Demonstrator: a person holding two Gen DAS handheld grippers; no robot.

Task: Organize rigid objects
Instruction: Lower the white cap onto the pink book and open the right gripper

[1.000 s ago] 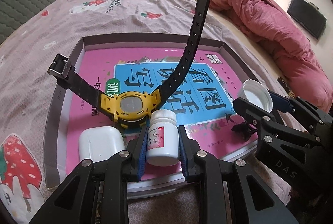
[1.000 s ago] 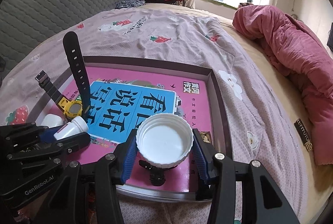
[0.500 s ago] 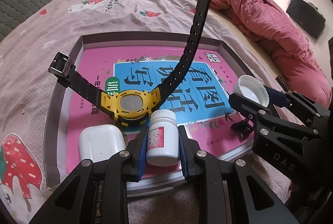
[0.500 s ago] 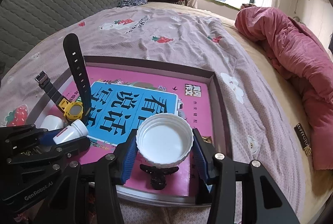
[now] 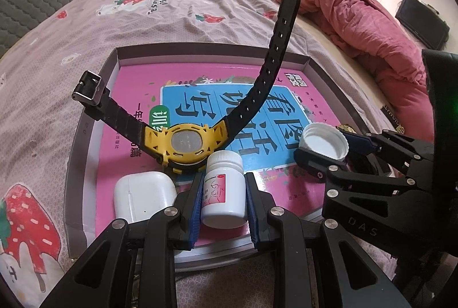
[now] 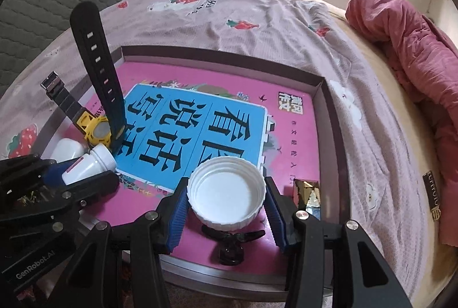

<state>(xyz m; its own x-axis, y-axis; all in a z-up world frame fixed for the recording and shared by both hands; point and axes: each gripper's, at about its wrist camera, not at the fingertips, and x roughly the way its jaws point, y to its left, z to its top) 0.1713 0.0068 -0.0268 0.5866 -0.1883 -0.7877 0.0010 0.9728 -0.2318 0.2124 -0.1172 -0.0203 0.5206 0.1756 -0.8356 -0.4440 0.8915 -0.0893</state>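
My left gripper [image 5: 223, 202] is shut on a small white pill bottle [image 5: 223, 193], tipped forward over the near edge of the grey tray [image 5: 77, 153]. My right gripper [image 6: 226, 196] is shut on a white screw cap [image 6: 227, 192], open side up, over the tray's near edge. The cap also shows in the left wrist view [image 5: 325, 142], the bottle in the right wrist view [image 6: 88, 164]. A yellow watch [image 5: 186, 141] with black straps and a white earbud case [image 5: 143, 194] lie in the tray on a pink book [image 6: 223, 119].
A black clip-like piece [image 6: 232, 243] lies under the cap. A gold faceted object [image 6: 307, 192] sits at the tray's near right corner. The tray rests on a pink bedsheet [image 6: 257, 21]; a red quilt [image 6: 415, 50] is heaped on the right.
The right gripper has carried the cap left, closer to the bottle. Both grippers have pulled back slightly toward the tray's near edge. Both grips are unchanged.
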